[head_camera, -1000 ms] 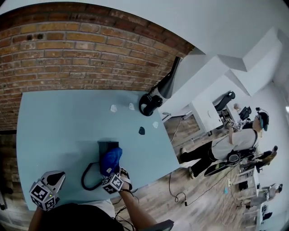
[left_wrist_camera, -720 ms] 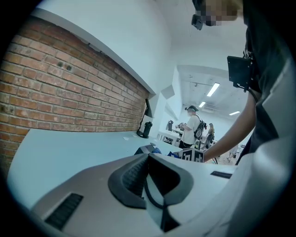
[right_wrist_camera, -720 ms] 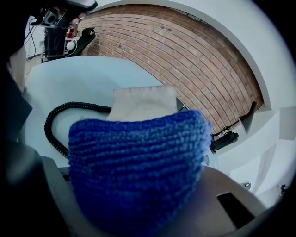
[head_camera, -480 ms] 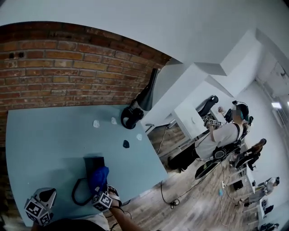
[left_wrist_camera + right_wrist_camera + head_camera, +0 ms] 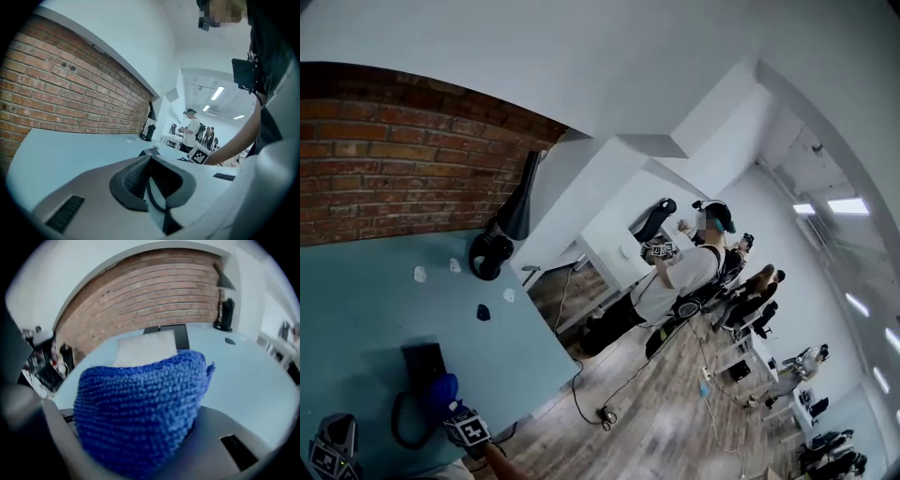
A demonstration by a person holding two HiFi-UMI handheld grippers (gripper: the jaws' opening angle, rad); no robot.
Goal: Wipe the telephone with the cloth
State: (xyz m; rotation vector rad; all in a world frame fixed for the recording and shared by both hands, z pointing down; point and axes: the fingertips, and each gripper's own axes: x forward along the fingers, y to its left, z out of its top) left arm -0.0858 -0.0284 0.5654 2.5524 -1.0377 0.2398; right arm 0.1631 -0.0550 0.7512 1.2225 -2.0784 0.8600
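In the head view the dark telephone (image 5: 420,361) lies on the pale blue table (image 5: 356,309) at the lower left, its black cord (image 5: 398,427) looping toward me. My right gripper (image 5: 457,417) is shut on the blue knitted cloth (image 5: 442,392), which rests at the telephone's near end. In the right gripper view the cloth (image 5: 140,413) fills the jaws and hides the fingertips; the telephone (image 5: 166,330) shows just beyond it. My left gripper (image 5: 333,448) hovers at the table's near left corner, and its own view shows the gripper (image 5: 149,183) shut and empty.
A black lamp (image 5: 495,248) stands at the table's far right by the brick wall. Small white scraps (image 5: 420,274) and a dark bit (image 5: 483,312) lie on the table. The table's right edge drops to a wooden floor with cables. A person (image 5: 675,281) stands at white desks beyond.
The head view has swung up and to the right, so the table now sits in the lower left corner. Both grippers hold their places by the telephone, the cloth still gripped.
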